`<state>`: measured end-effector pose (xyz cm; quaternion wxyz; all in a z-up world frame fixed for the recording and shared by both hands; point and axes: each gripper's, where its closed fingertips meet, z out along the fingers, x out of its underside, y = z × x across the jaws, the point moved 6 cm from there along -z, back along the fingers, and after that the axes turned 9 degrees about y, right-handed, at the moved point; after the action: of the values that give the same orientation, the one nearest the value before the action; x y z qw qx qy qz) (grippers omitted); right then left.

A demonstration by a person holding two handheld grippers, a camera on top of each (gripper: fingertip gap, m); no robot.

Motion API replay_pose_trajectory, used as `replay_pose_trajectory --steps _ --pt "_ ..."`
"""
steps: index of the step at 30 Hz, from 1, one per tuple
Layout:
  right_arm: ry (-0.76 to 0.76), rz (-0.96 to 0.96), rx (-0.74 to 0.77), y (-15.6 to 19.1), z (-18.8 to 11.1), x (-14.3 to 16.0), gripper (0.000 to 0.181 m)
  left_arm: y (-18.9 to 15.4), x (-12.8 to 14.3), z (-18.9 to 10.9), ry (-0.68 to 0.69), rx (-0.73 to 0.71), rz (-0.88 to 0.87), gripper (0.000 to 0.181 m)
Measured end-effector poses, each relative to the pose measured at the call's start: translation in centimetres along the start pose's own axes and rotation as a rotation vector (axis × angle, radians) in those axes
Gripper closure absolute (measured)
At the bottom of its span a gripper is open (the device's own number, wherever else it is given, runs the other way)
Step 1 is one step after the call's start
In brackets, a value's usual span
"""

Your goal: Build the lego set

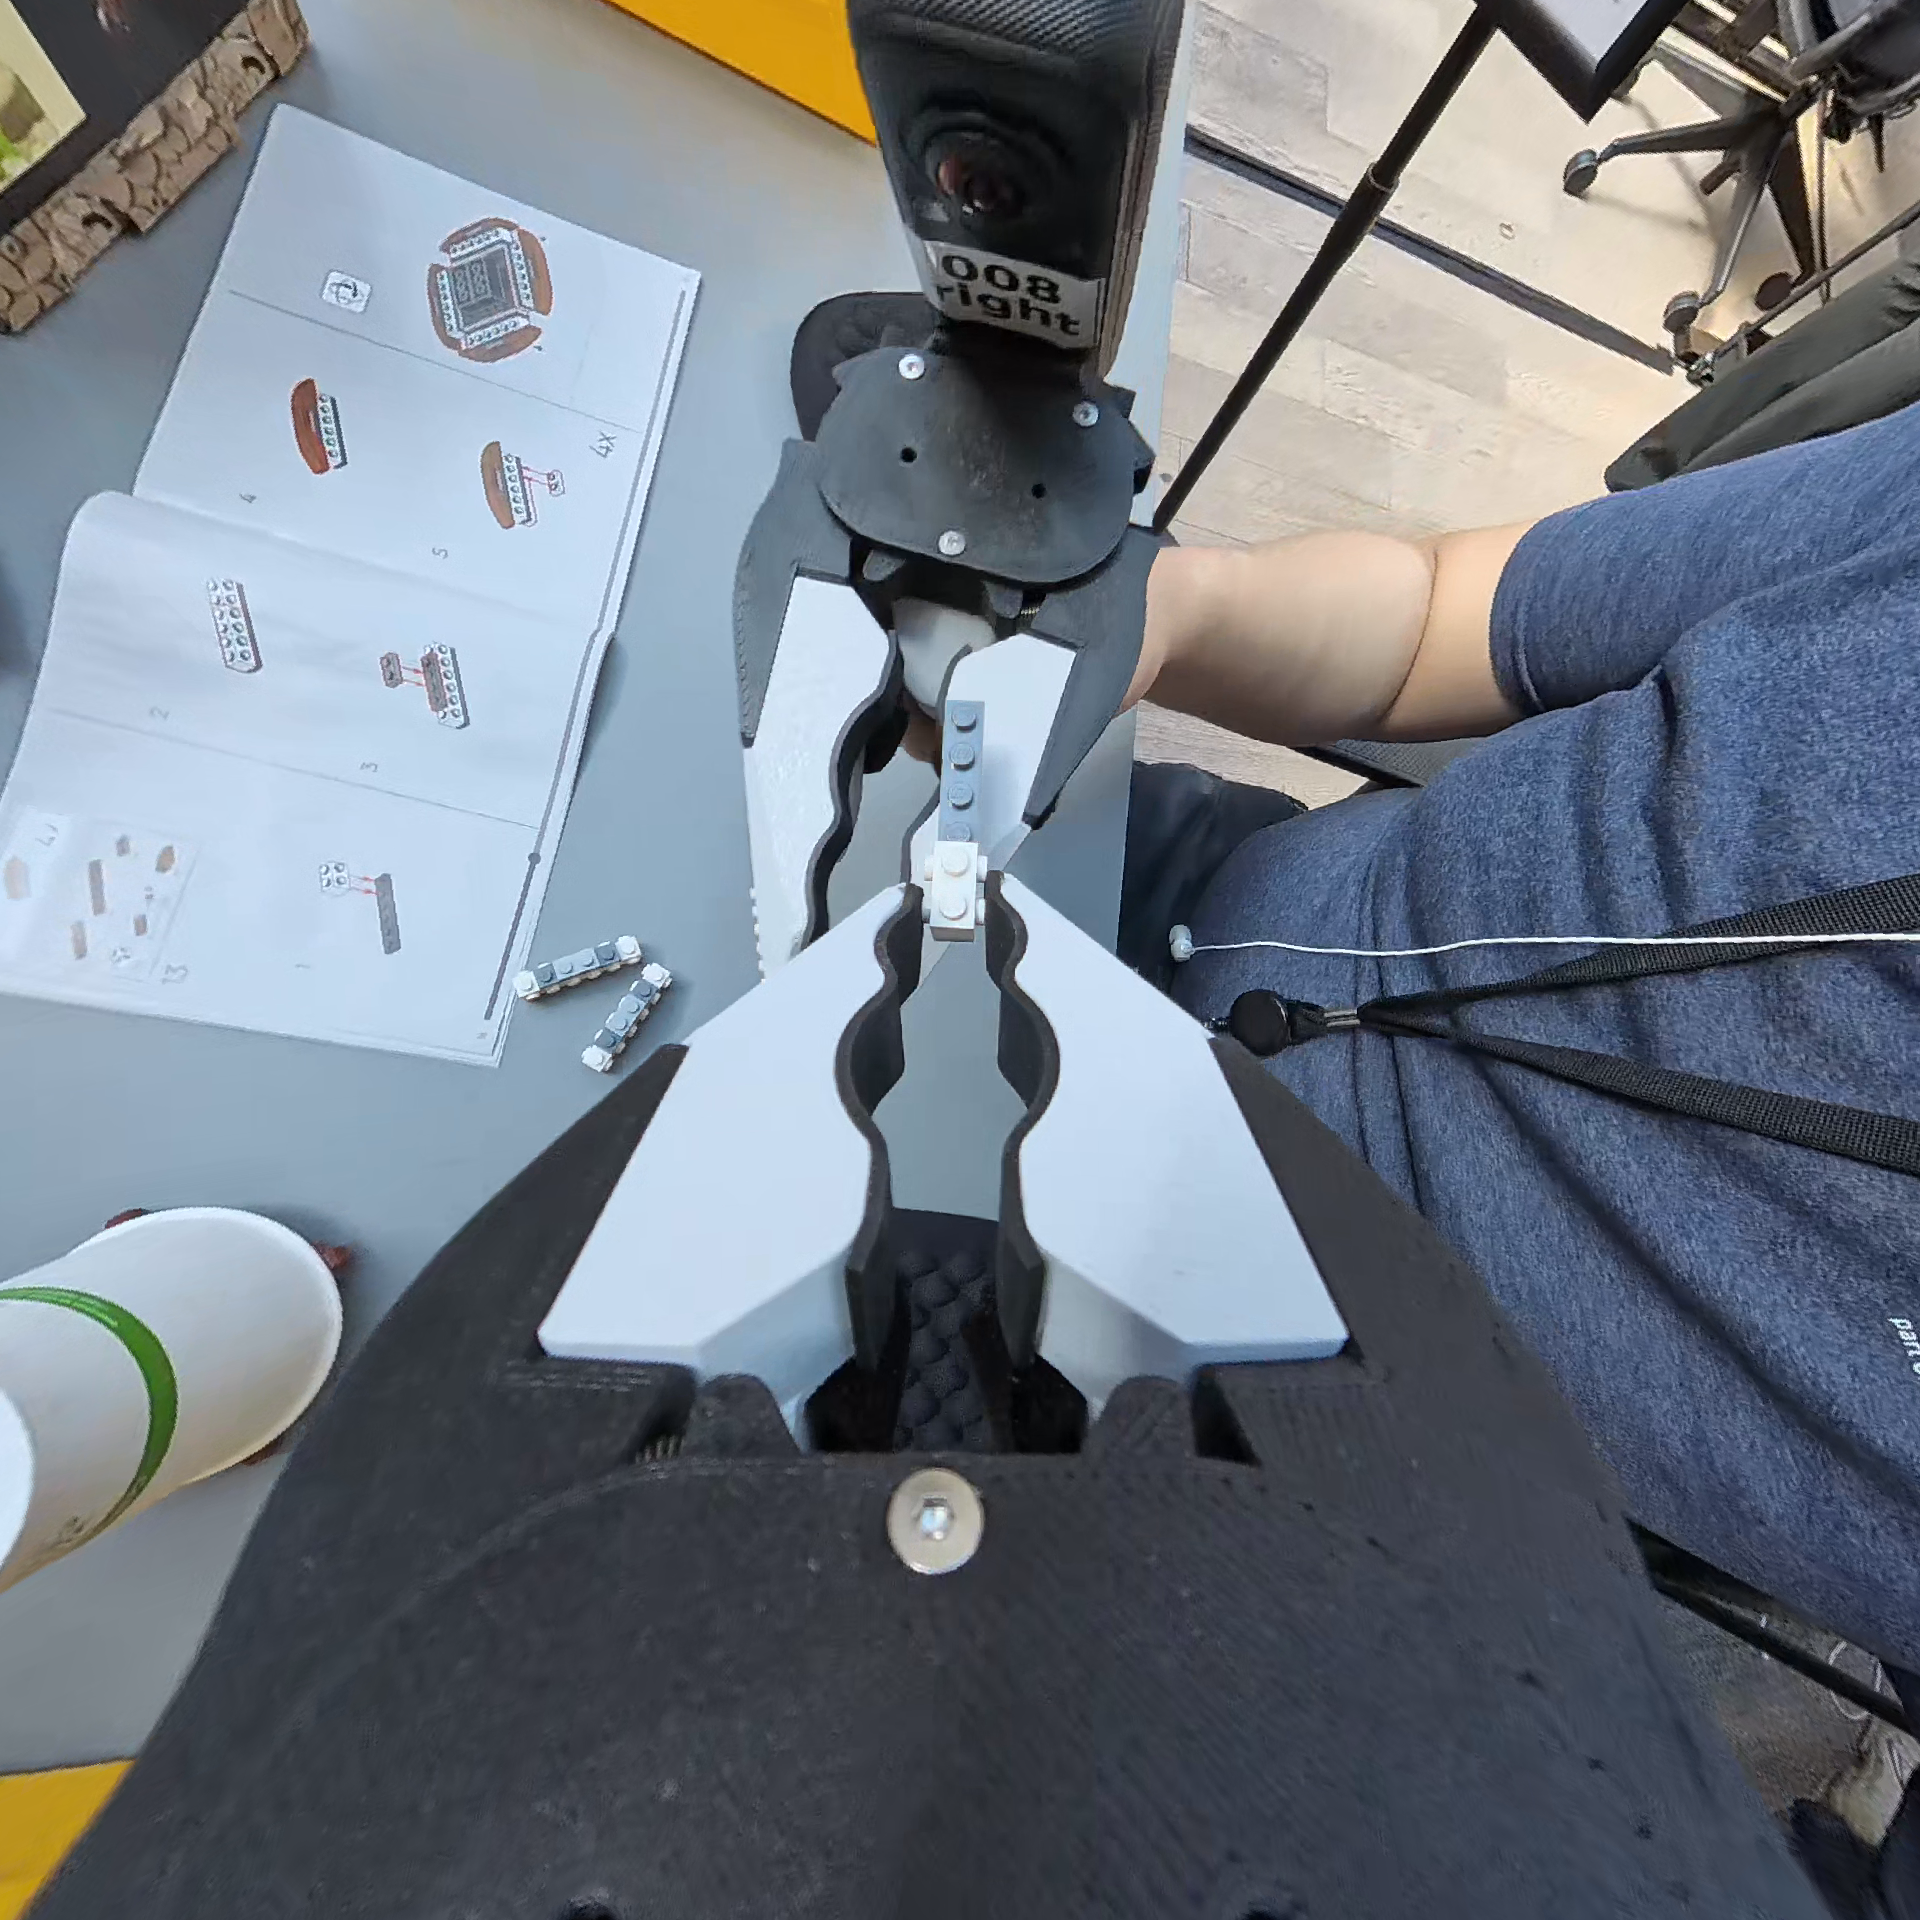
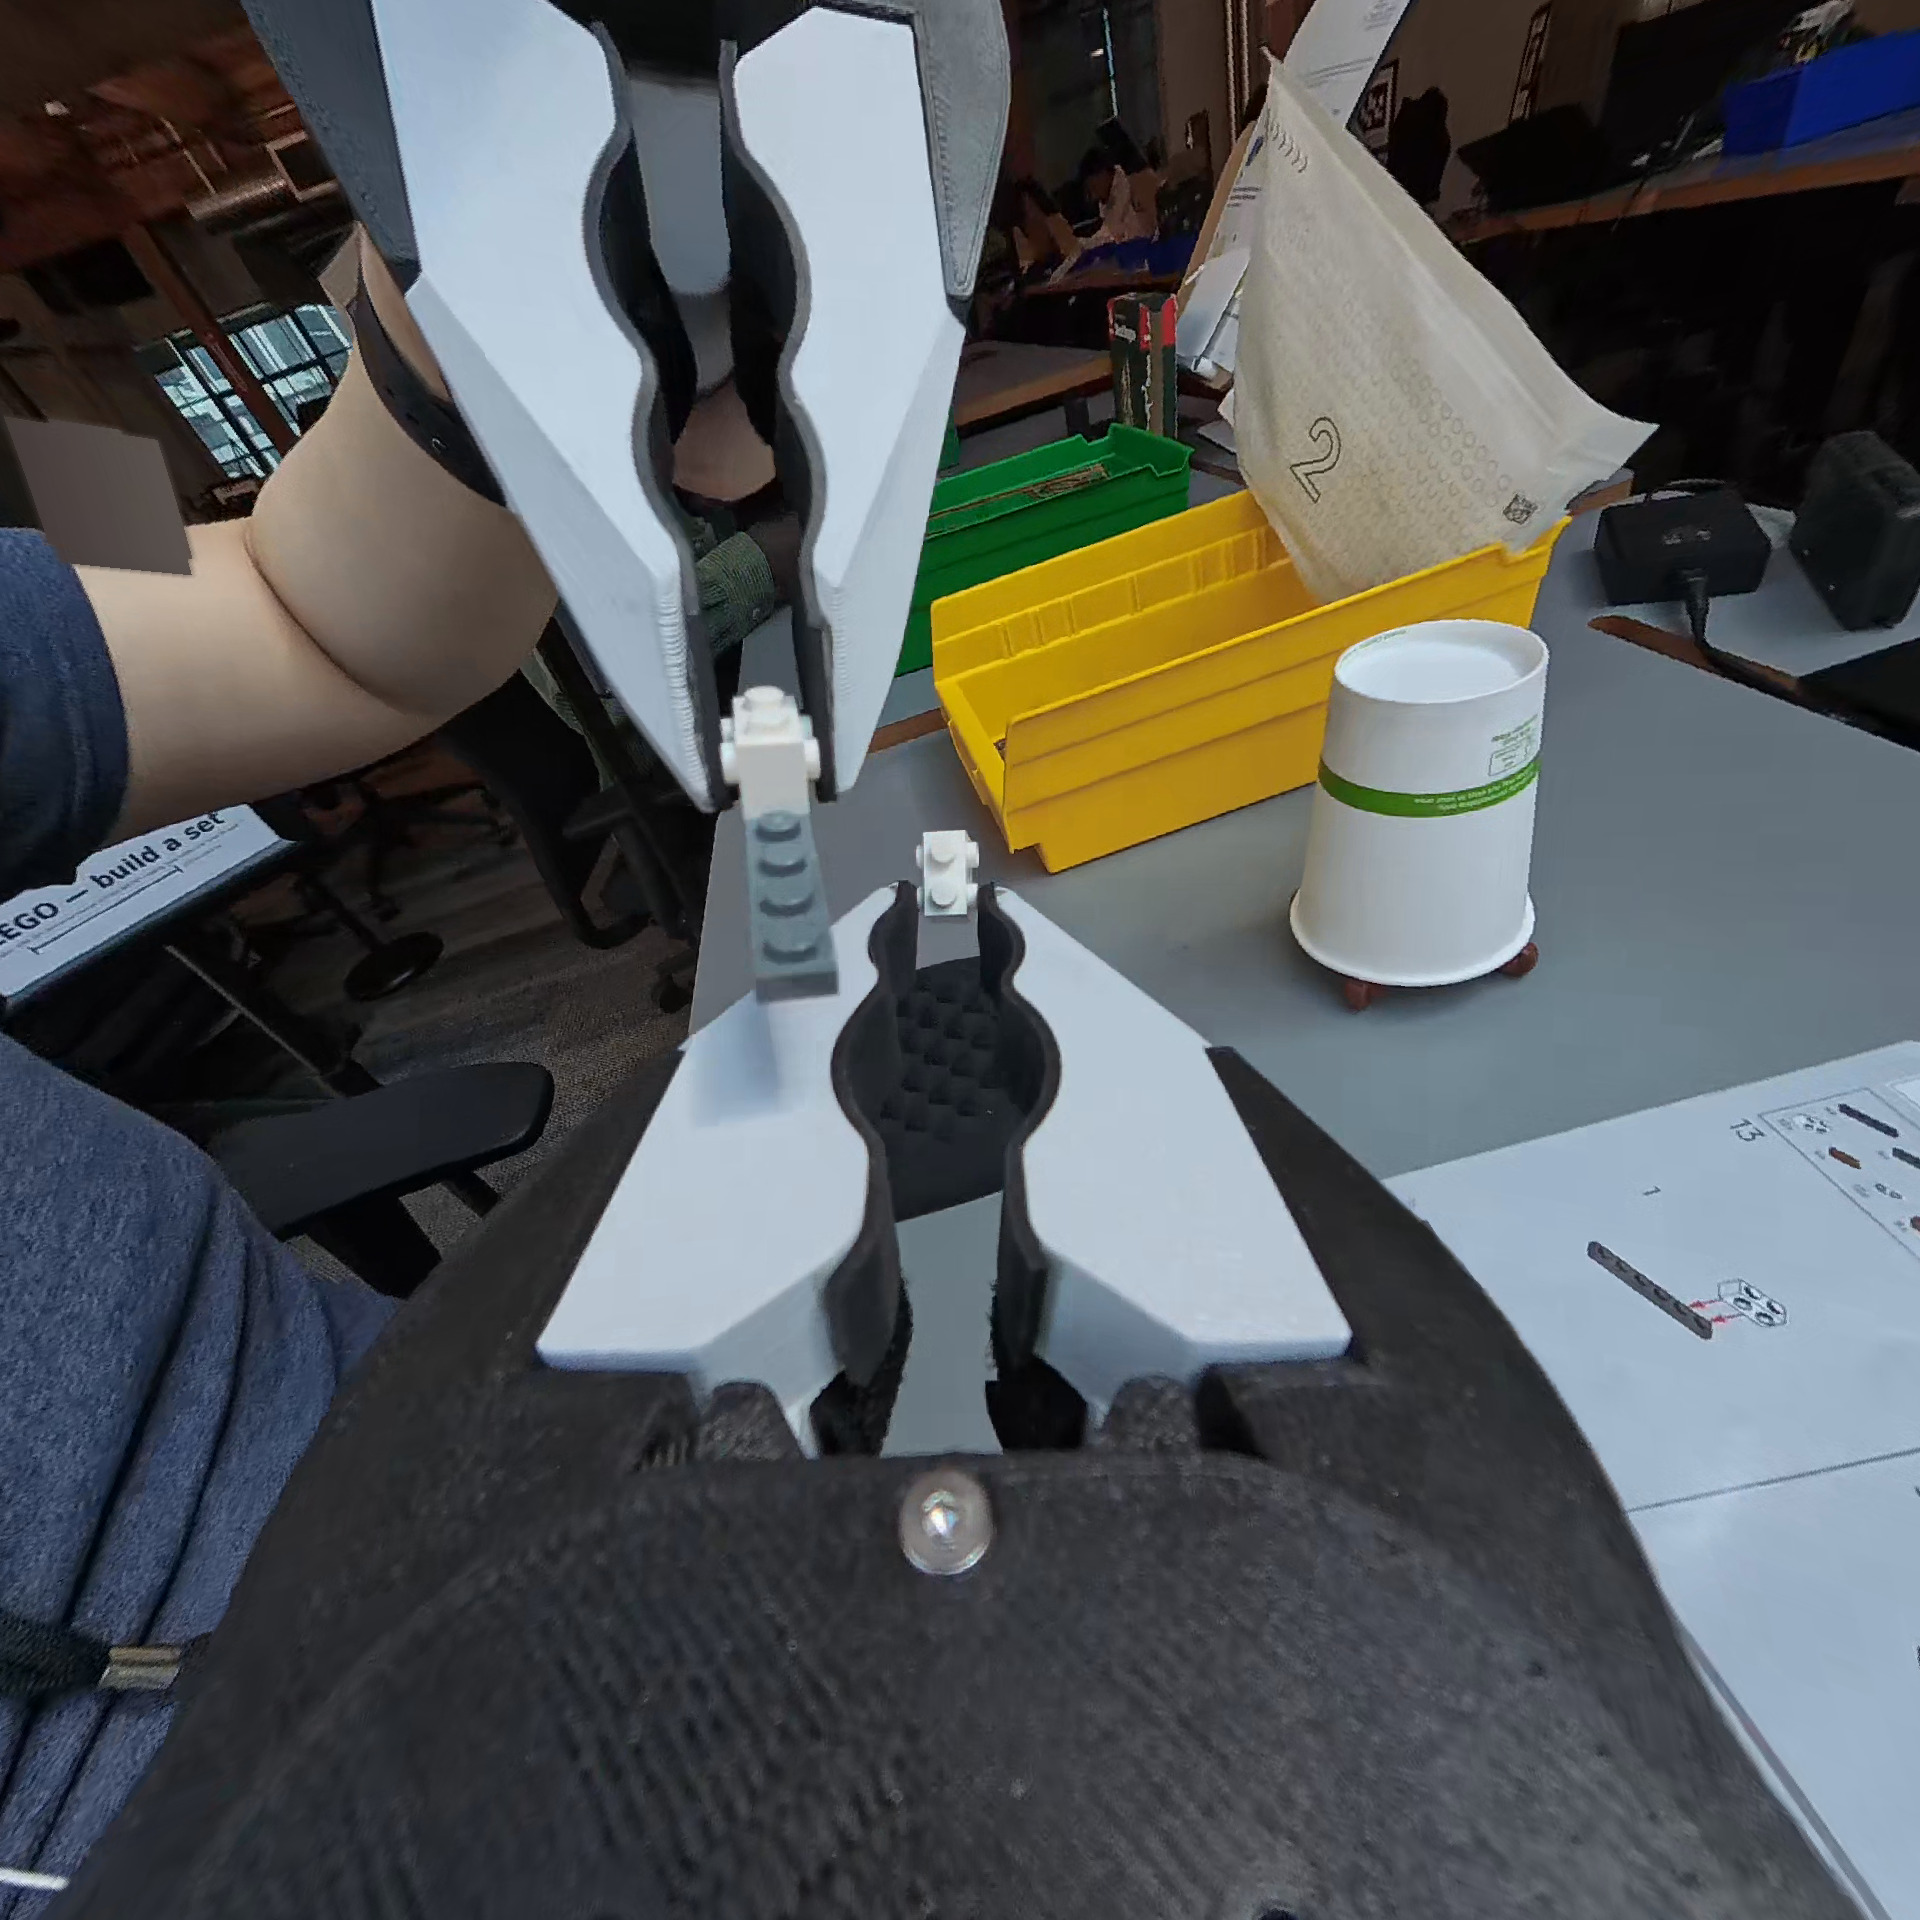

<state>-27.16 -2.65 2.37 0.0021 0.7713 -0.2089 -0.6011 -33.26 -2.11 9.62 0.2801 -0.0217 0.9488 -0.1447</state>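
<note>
My left gripper (image 1: pixel 956 896) is shut on a small white brick (image 1: pixel 954 891) that sits on the near end of a grey plate (image 1: pixel 961 774); the plate sticks out past the fingertips. The right wrist view shows the left gripper (image 2: pixel 771 781) coming down from the top with the same white brick (image 2: pixel 767 750) and grey plate (image 2: pixel 792 914). My right gripper (image 2: pixel 945 896) is shut on a second small white brick (image 2: pixel 948 875), held just right of the plate's free end and apart from it. Both grippers are held in the air over the table's edge.
Two grey plates with white end bricks (image 1: pixel 594 987) lie beside the open instruction booklet (image 1: pixel 343 623). An upturned white paper cup (image 2: pixel 1421 810) covers brown pieces. A yellow bin (image 2: pixel 1195 717) with a paper bag (image 2: pixel 1392 364) and a green bin (image 2: pixel 1039 499) stand behind. The person's torso is close. Tip to tip, the grippers are about 5 cm apart.
</note>
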Motion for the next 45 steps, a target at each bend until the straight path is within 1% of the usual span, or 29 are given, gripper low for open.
replay_pose_trajectory --steps 3,6,9,13,15,17,21,26,30,31,32,34,36,38,40,41,43,45 --pt "-0.067 -0.027 0.013 0.0 -0.3 -0.6 0.171 -0.8 -0.5 0.4 0.003 0.004 0.055 0.172" --pt "-0.104 -0.043 0.001 0.2 -0.6 -1.1 0.172 -1.2 -0.8 1.1 0.030 -0.044 0.131 0.172" --pt "-0.087 -0.080 0.018 0.5 -0.6 -1.1 0.171 -1.4 -1.3 1.5 0.050 -0.072 0.188 0.172" --pt "-0.094 -0.123 0.049 0.8 -1.0 -1.3 0.172 -1.7 -1.6 1.5 0.066 -0.061 0.227 0.171" --pt "-0.095 -0.120 0.055 0.7 -1.1 -1.4 0.172 -1.8 -1.7 1.5 0.050 -0.063 0.237 0.162" --pt "-0.102 -0.104 0.056 0.6 -1.3 -1.6 0.172 -2.0 -1.8 1.5 0.025 -0.076 0.244 0.159" --pt "-0.139 -0.078 0.053 0.5 -1.6 -2.0 0.172 -2.0 -1.7 1.3 -0.078 -0.161 0.280 0.160" --pt "-0.158 -0.076 0.080 0.2 -1.8 -2.4 0.172 -2.0 -1.2 1.4 -0.265 -0.239 0.276 0.164" --pt "-0.176 -0.057 0.074 -0.2 -1.8 -2.6 0.172 -1.6 -0.8 1.5 -0.399 -0.245 0.254 0.166" --pt "-0.176 -0.054 0.077 -0.3 -1.8 -2.6 0.171 -1.5 -0.7 1.6 -0.435 -0.242 0.250 0.172" --pt "-0.174 -0.058 0.074 -0.4 -1.8 -2.5 0.171 -1.4 -0.6 1.8 -0.472 -0.236 0.253 0.172" --pt "-0.151 -0.068 0.083 -0.6 -1.5 -2.3 0.171 -1.0 -0.5 2.3 -0.535 -0.225 0.259 0.172" --pt "-0.095 -0.079 0.115 -1.1 -1.6 -1.8 0.171 -0.4 -0.6 2.8 -0.568 -0.201 0.257 0.172" --pt "-0.048 -0.094 0.193 -2.4 -2.4 -1.3 0.171 0.3 -1.1 2.2 -0.603 -0.188 0.249 0.172" --pt "-0.018 -0.105 0.262 -4.0 -4.2 -1.6 0.171 1.2 -1.7 0.7 -0.601 -0.170 0.238 0.172" --pt "-0.010 -0.108 0.296 -4.8 -5.4 -2.1 0.171 1.8 -2.0 -0.2 -0.581 -0.165 0.224 0.172" --pt "-0.003 -0.122 0.338 -6.0 -8.3 -4.2 0.171 3.0 -2.8 -2.1 -0.548 -0.148 0.186 0.172" --pt "0.019 -0.135 0.336 -6.4 -10.8 -6.7 0.171 3.8 -3.5 -3.6 -0.500 -0.093 0.151 0.172"
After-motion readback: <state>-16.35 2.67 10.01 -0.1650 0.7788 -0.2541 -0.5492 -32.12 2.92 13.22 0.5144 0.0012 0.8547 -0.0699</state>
